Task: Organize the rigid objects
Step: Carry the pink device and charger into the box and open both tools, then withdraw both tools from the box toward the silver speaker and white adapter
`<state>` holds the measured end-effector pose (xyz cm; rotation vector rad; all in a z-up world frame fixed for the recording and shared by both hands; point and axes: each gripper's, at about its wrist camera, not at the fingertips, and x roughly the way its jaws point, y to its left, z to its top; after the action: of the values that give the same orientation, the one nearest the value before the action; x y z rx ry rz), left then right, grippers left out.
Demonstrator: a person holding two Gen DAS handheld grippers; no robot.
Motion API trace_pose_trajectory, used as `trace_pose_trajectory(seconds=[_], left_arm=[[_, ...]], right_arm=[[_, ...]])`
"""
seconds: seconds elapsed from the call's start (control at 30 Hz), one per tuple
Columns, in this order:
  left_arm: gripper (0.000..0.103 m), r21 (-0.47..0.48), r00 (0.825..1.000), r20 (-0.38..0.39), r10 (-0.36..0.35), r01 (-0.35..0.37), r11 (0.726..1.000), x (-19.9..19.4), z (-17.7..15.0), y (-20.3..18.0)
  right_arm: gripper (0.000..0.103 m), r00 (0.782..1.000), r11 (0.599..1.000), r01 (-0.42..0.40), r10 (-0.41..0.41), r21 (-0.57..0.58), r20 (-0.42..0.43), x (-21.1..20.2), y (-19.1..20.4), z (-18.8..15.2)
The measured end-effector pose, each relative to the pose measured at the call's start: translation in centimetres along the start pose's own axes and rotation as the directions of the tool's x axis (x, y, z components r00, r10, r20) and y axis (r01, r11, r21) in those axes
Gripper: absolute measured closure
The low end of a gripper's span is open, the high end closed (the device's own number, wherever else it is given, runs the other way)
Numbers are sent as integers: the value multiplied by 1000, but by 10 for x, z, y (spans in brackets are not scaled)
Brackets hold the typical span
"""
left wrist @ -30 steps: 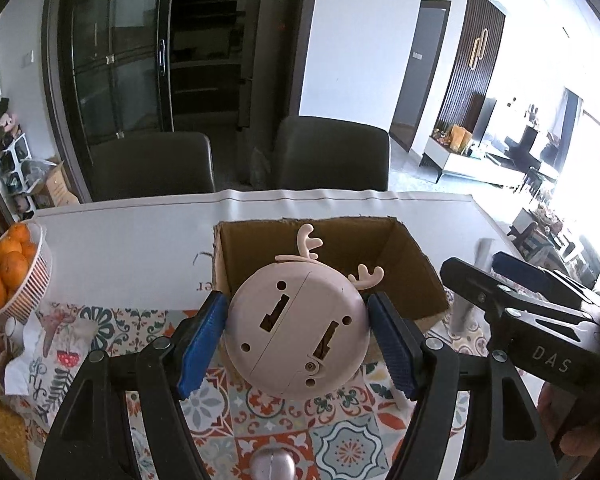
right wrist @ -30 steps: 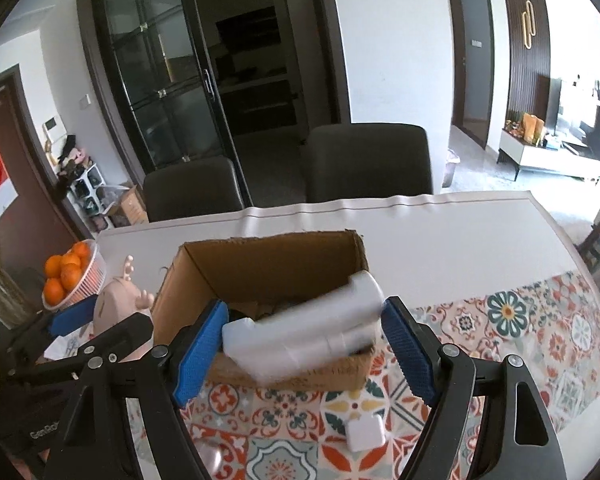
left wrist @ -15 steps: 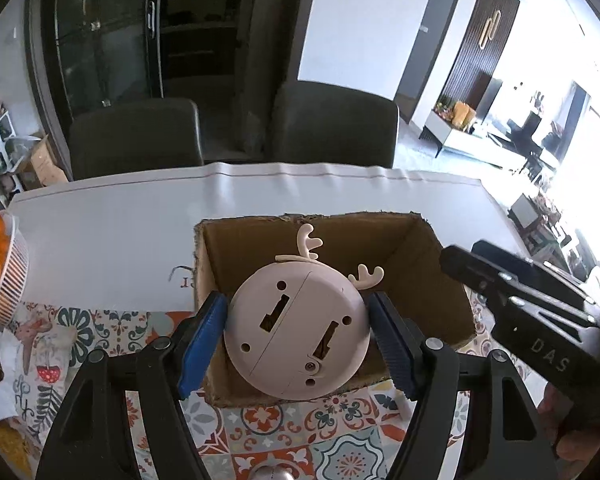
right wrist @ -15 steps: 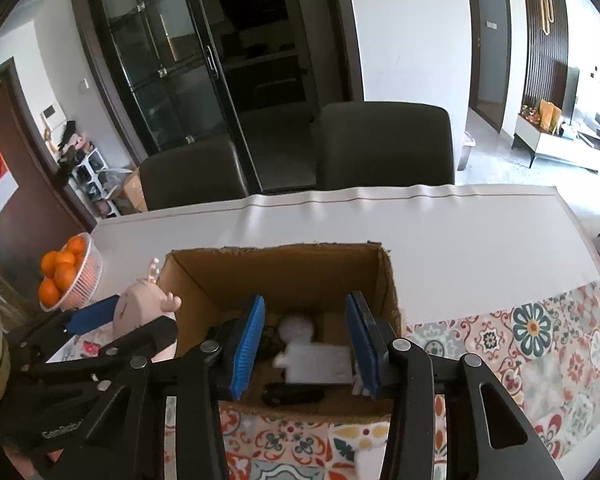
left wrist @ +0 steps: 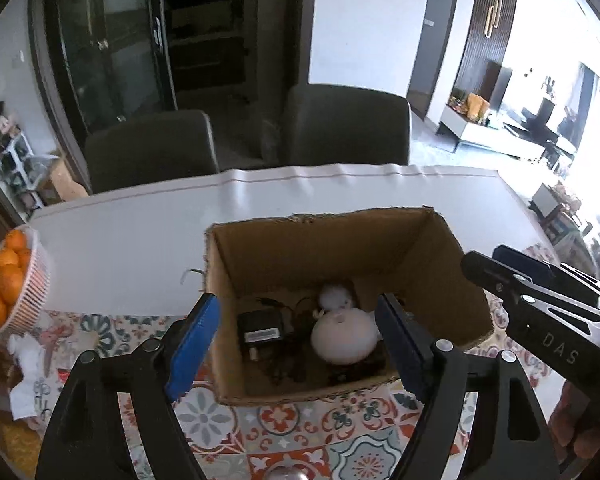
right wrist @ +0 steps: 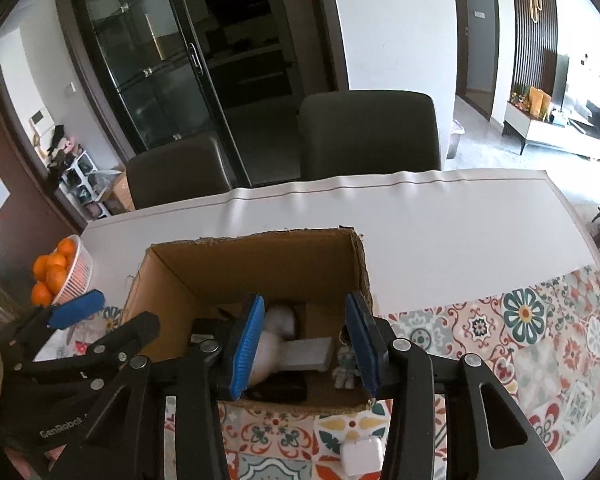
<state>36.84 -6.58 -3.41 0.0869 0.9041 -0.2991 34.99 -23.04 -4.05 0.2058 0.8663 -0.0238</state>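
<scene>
the left gripper (left wrist: 298, 338) hangs over the cardboard box (left wrist: 332, 240) with its jaws apart and empty. the right gripper (right wrist: 306, 346) is likewise spread wide, holding nothing. the pink round toy (left wrist: 343, 340) lies inside the box beside a black adapter (left wrist: 260, 330).

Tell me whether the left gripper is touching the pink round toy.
Apart. In the left wrist view, the left gripper is open above the cardboard box, and the pink round toy lies on the box floor.
</scene>
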Motion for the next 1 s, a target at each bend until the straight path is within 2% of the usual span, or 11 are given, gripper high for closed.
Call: trace_pose_trajectory(seconds=[0.3,0.47,0.7,1.0], left_arm=[[21,14,994,80,75,-77,997,-36,-23,-6],[19,11,990,108,94,-96,995,-53,-39,-7],[19,-22,991,90,95,-94,995,-63,-64,-5],[19,-45,995,35,97,-95,994,-59,-99,-5]], right_arm=[[55,999,1000,-15,16,-25,37,-25,3,-23],[44,998,999,-3,7,-50,69,-42,6,-35],[37,996,997,19,-12,-74,90,-57,8,-56],[33,998,996,25,-20,-81,56,-56,6,-89]])
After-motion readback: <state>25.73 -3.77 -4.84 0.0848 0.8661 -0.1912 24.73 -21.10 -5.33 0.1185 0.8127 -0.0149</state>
